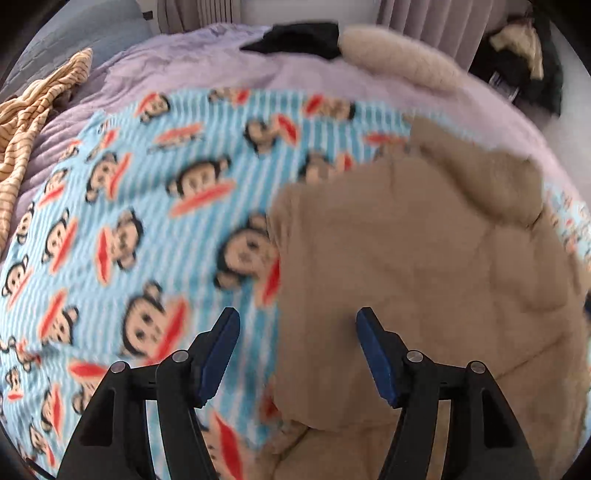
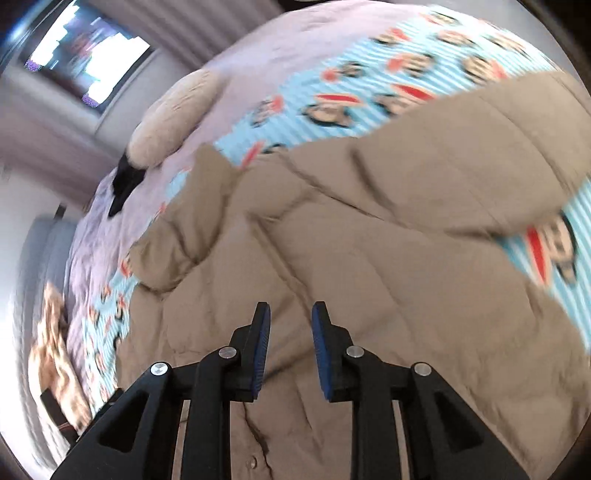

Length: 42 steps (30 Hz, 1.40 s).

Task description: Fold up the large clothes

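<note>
My left gripper hangs wide open over the jacket's edge. My right gripper is parted too, holding nothing, above the tan jacket, which lies spread on the monkey blanket toward the bed's near edge, though blur softens its outline.

Home bedroom, from what I see. A bed with a lilac quilt, a blue monkey-print blanket spread over it, a cream pillow. Curtains hang behind; a bright window shows in the right wrist view. Striped clothing heaped at the bedside.
</note>
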Available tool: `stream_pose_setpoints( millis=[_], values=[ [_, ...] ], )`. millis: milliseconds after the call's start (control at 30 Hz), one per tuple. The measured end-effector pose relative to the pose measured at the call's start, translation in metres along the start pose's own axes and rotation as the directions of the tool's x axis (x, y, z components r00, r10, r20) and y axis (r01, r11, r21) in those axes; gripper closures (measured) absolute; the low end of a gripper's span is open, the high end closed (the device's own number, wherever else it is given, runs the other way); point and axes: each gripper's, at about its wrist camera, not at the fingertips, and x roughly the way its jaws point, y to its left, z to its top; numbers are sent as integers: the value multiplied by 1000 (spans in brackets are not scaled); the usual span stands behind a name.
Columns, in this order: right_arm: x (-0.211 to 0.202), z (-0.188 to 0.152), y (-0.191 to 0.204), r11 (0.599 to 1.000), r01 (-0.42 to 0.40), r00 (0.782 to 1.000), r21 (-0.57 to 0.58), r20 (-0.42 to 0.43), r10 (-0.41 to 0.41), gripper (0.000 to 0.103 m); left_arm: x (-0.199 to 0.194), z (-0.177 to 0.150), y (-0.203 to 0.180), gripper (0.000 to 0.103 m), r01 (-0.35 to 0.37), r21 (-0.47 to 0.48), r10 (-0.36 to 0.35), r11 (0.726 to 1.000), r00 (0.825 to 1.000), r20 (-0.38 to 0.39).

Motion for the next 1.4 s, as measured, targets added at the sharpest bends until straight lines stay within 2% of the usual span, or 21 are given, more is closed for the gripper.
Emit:
stream_pose_setpoints(
  millis=[67, 133, 233, 267, 400, 533, 600, 633, 733, 933, 1033, 1100, 1167, 1233, 1300, 1400],
  values=[
    [19, 10, 13, 997, -16, 1000, -78, -23, 14, 78, 11, -7, -2, 36, -24, -16, 24, 1000, 1000, -8],
    [36, 12, 19, 990, 12, 998, -144, -54, -20, 78, 20, -10, 2, 36, -30, -58, 29, 998, 999, -19],
    [61, 5, 3, 990, 64, 985, -123, -152, -83, 78, 24, -9, 8, 25, -53, -100, 51, 994, 998, -29],
    [65, 0, -4, 993, 62, 982, -100, -173, -79, 81, 23, -9, 9, 25, -56, -102, 54, 993, 998, -31],
    [47, -11, -14, 994, 38, 986, -105, -160, -55, 77, 10, -6, 2, 25, -85, -57, 83, 995, 996, -30],
    [20, -13, -24, 995, 12, 988, -100, -151, -27, 75, -14, -5, -14, 25, -66, -16, 66, 998, 998, -12],
    [10, -16, -33, 997, 13, 987, -70, -158, -24, 54, -30, -6, -31, 25, -53, -2, 53, 999, 999, -7],
    [4, -18, -38, 999, 8, 987, -49, -160, -16, 51, -37, -7, -40, 25, -43, 8, 43, 999, 999, -2],
    [-12, -25, -55, 1000, -5, 985, 11, -175, 7, 49, -52, -11, -73, 25, -3, 47, 3, 999, 1000, 3],
    [-40, -34, -85, 996, -23, 984, 90, -174, 39, 38, -65, -24, -138, 25, 77, 123, -74, 989, 997, -30],
    [-49, -31, -103, 992, -34, 986, 120, -161, 53, 28, -69, -30, -170, 25, 95, 157, -92, 983, 995, -31],
    [-57, -29, -120, 988, -40, 987, 152, -147, 63, 27, -74, -34, -187, 0, 95, 174, -92, 980, 996, -21],
    [-65, -24, -138, 981, -48, 988, 186, -132, 74, 27, -79, -37, -208, 0, 99, 197, -102, 975, 995, 4],
    [-73, -19, -154, 977, -52, 990, 205, -114, 76, 26, -79, -40, -229, 0, 100, 232, -102, 968, 995, -5],
    [-81, -12, -169, 975, -52, 992, 215, -101, 75, 18, -77, -41, -247, 0, 111, 245, -110, 963, 994, -18],
    [-92, -1, -195, 970, -50, 994, 237, -78, 70, 18, -74, -42, -270, 0, 119, 245, -111, 962, 993, -46]
  ],
)
